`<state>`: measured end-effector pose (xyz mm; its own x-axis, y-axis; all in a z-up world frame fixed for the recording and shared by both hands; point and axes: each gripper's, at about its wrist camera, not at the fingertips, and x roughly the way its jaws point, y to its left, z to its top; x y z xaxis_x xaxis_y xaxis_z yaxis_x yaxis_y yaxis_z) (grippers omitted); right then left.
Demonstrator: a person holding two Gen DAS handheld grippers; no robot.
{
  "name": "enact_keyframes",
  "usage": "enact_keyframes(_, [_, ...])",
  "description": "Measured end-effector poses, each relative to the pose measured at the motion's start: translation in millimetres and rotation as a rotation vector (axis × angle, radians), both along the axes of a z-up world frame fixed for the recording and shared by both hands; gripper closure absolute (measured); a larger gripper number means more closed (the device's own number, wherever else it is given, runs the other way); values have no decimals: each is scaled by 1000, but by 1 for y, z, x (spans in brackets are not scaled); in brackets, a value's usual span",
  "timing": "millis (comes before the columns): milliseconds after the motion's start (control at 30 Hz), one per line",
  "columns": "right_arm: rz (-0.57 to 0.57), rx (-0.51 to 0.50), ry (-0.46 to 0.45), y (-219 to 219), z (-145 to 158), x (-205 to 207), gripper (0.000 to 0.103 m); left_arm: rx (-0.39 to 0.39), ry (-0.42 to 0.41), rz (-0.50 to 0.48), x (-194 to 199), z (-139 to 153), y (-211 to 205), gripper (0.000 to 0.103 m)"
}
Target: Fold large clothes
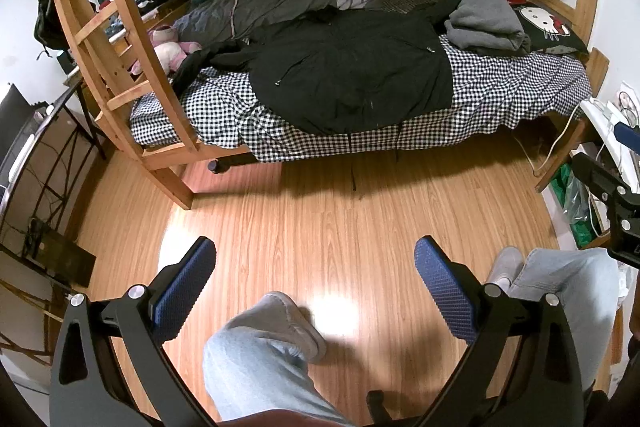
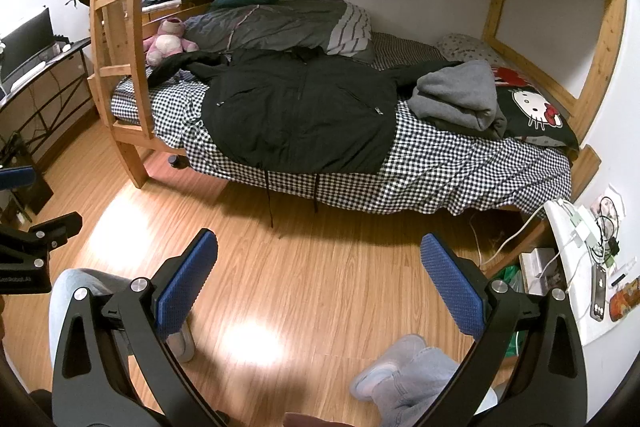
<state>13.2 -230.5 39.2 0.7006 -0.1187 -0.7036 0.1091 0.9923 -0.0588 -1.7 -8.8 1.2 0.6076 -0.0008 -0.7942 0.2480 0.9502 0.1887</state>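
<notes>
1. Left gripper hangs over bare wooden floor with its blue pads spread wide and nothing between them; right gripper is likewise splayed and empty, held level beside it; both are well short of the bed.

2. Far left on the bed, a pink plush toy sits beside the jacket's left sleeve; the left gripper should likely take that sleeve without dragging the toy along.

3. Centre, the black jacket lies spread front-up across the checked sheet, its hem at the near edge with drawcords dangling toward the floor; my judgement is that folding has not begun, and the step in hand is the approach.

4. To do it well, come in low over the near edge; pinch only the jacket's fabric, not the sheet beneath; smooth the body before folding the sleeves inward.

5. Right, a grey sweatshirt is heaped on the jacket's right sleeve, just beside a cartoon-cat pillow; the right gripper probably needs to free that sleeve first, or the fold will bunch.
</notes>
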Motion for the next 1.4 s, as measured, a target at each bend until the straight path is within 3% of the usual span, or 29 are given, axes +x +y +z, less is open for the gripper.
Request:
enact_keyframes(500, [-2, -3, -1, 2, 3, 5, 3, 1, 11, -4, 12, -3, 5, 6])
enact_keyframes(800, [-1, -9, -14, -11, 0, 33, 3, -10, 4, -3, 25, 1, 1, 6])
enact_keyframes(1400, [-1, -6, -1, -10, 3, 33, 3, -9, 8, -8, 27, 0, -1, 6])
